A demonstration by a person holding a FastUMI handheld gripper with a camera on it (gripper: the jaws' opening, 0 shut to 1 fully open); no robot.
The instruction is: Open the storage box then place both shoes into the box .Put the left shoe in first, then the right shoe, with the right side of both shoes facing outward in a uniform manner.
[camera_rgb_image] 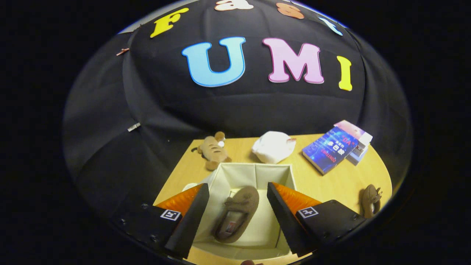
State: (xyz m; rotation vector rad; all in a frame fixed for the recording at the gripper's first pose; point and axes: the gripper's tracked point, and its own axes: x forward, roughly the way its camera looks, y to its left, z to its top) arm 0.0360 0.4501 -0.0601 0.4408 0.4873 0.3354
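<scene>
Writing and labels: blue book [329, 150] near the table's far right corner carries cover print too small to make out; each finger mount bears a small square black-and-white marker.

Table [327, 184]: light wood, holding all items.

Storage box [254, 173]: white fabric, open-topped, at the table's near edge.

Shoe in box [237, 215]: brown slipper, lying on the box floor, toe toward the far wall, tilted slightly.

Second shoe [369, 200]: brown slipper at the table's right edge, well apart from the box.

Plush toy [213, 150]: brown, striped, by the far left edge, just beyond the box's far left corner.

White bundle [274, 146]: soft, at the far edge, just beyond the box.

Pale boxes [358, 141]: stacked, touching the book's far side.

Gripper [238, 213]: above the box, fingers [195, 217] spread wide, black pads with orange backs, one over each side wall. They hold nothing and touch nothing; the boxed slipper lies between and below them.
</scene>
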